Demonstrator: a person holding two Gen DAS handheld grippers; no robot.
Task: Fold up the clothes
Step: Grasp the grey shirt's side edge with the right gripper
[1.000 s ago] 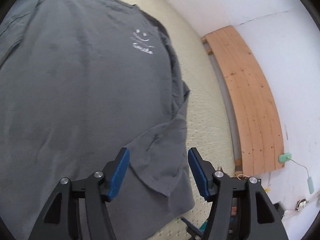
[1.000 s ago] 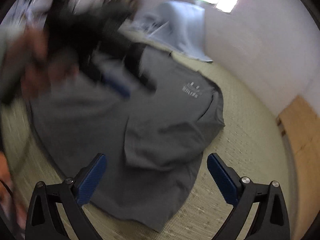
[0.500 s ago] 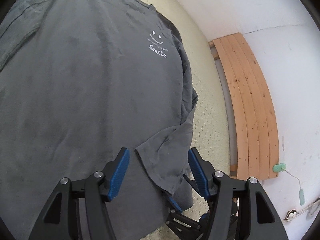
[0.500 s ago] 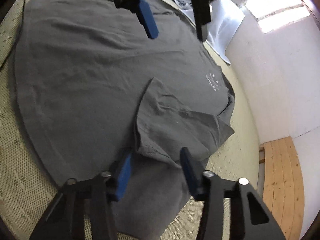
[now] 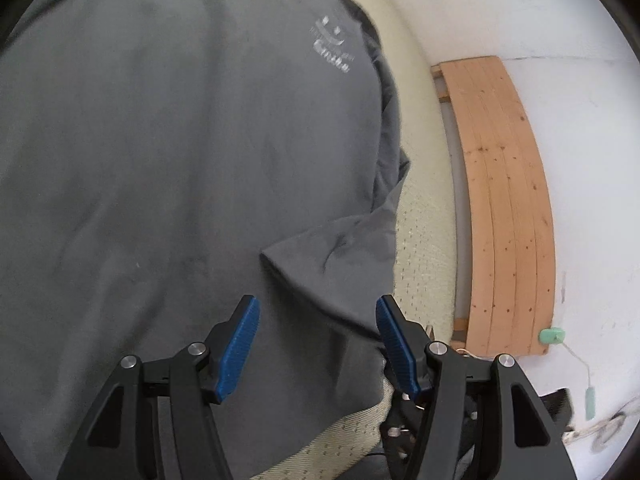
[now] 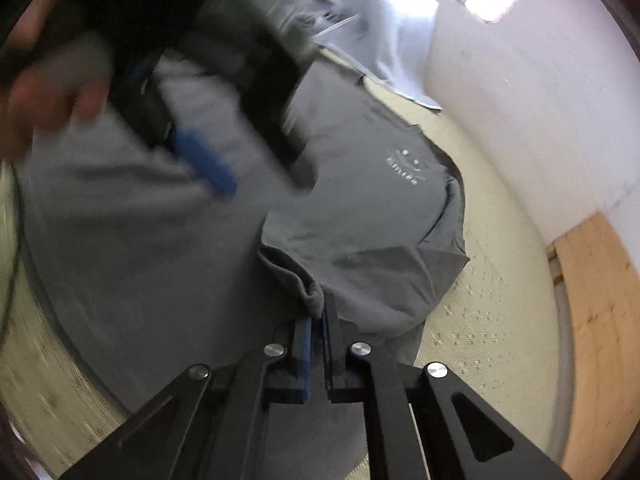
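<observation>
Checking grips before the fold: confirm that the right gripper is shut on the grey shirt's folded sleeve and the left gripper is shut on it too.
Half right. The right gripper is shut on the sleeve of the grey shirt, but the left gripper is open above the cloth, pinching nothing, as the left wrist view shows.

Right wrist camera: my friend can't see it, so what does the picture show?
The right gripper has just closed its blue fingers on the cuff of a sleeve folded across a grey shirt spread on a cream mat. Behind, blurred, a hand holds the left gripper above the shirt.
</observation>
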